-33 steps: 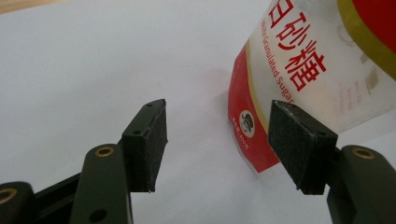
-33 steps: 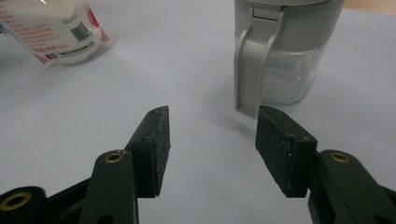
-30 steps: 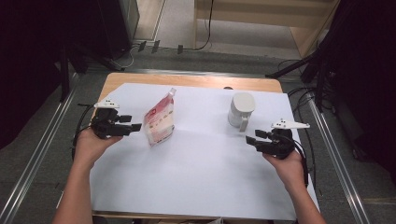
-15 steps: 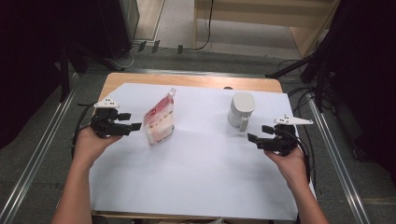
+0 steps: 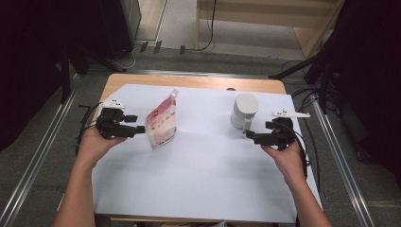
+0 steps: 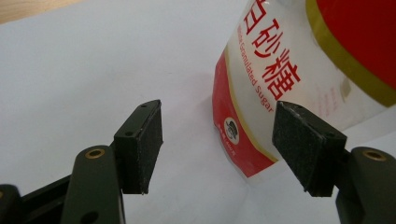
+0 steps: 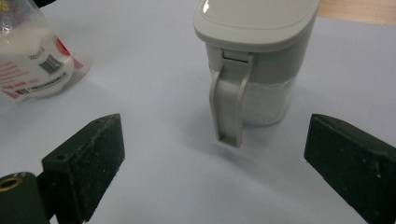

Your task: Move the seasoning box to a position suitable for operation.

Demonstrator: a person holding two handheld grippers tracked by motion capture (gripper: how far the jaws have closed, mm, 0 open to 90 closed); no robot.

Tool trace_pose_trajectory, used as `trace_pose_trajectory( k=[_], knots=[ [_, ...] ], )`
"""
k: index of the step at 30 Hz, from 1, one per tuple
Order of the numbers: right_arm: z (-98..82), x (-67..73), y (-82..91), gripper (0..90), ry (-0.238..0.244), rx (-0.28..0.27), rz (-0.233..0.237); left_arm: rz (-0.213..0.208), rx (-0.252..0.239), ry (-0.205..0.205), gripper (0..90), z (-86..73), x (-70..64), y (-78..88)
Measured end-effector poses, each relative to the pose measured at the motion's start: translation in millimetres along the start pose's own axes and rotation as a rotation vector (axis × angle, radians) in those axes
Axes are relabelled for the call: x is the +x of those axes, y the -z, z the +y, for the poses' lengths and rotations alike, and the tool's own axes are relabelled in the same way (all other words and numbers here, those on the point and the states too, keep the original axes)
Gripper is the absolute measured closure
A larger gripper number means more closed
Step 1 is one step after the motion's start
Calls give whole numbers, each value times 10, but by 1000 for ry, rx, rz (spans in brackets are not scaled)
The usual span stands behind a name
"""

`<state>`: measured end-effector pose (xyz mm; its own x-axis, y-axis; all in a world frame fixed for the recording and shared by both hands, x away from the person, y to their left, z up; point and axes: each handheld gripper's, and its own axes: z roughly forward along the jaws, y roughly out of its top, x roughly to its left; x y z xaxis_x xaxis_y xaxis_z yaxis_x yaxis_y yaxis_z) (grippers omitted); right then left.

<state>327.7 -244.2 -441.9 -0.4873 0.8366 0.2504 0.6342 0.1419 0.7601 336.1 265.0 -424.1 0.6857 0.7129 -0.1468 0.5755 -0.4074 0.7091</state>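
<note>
A red and white sugar pouch (image 5: 162, 122) stands on the white sheet (image 5: 203, 175) at the left. My left gripper (image 5: 136, 123) sits just left of it, open, its jaws having just been opening. In the left gripper view the pouch (image 6: 289, 51) rises just beyond the spread jaws of that gripper (image 6: 219, 135), and the pads do not touch it. A grey lidded container (image 5: 244, 109) with a handle stands at the right. My right gripper (image 5: 257, 131) points at it from the right, open, its jaws having just been opening. In the right gripper view that gripper (image 7: 217, 154) faces the container (image 7: 261, 56), with nothing between the pads.
The white sheet covers most of a wooden table (image 5: 189, 81). Metal rails (image 5: 42, 142) run along the floor on both sides. Cables (image 5: 312, 146) trail off the table's right edge. The pouch (image 7: 32, 65) lies far left in the right gripper view.
The right gripper's jaws have spread wider and the hand has shifted slightly toward the container. The left hand and the pouch stay where they were.
</note>
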Motion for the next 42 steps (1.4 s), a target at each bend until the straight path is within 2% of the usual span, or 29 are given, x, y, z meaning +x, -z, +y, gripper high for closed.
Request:
trace_pose_trajectory(
  k=[3, 7, 8, 14, 17, 20, 22, 24, 25, 28, 30, 32, 33, 36, 39, 42],
  knots=[
    [57, 17, -23, 50, 6, -2, -12, 13, 11, 8, 345, -19, 17, -3],
    [147, -42, -87, 47, -29, -10, -21, 7, -7, 17, 344, -15, 40, 21],
    [193, -46, -143, 42, -28, 1, -48, 12, -25, 20, 344, -17, 43, 32],
    [324, -9, -283, 33, -9, 10, -84, 10, -41, 44, 346, -24, 59, 62],
    [398, 4, -356, 47, -26, 17, -96, 4, -40, 37, 354, -26, 64, 65],
    [484, 5, -431, 52, -47, 4, -144, 5, -44, 45, 354, -34, 79, 79],
    [501, 1, -450, 53, -56, -1, -157, 2, -44, 43, 354, -35, 86, 84],
    [522, -10, -519, 51, -94, 3, -162, 8, -49, 52, 354, -41, 94, 84],
    [522, -10, -519, 51, -94, 3, -162, 8, -49, 52, 355, -41, 94, 84],
    [520, 9, -618, 40, -93, 19, -210, 7, -56, 59, 364, -36, 103, 82],
    [521, 16, -686, 39, -108, 6, -251, 7, -58, 58, 364, -35, 108, 77],
    [517, 10, -707, 39, -115, -4, -257, 2, -52, 59, 365, -35, 113, 76],
    [509, -4, -745, 49, -133, -21, -256, 3, -52, 60, 365, -36, 109, 71],
    [494, 16, -807, 52, -133, -18, -279, 2, -50, 54, 365, -34, 107, 57],
    [482, 25, -853, 52, -139, -16, -279, 1, -47, 54, 365, -35, 110, 50],
    [459, 25, -941, 76, -125, -9, -299, 3, -47, 54, 365, -34, 108, 48]
  ],
)
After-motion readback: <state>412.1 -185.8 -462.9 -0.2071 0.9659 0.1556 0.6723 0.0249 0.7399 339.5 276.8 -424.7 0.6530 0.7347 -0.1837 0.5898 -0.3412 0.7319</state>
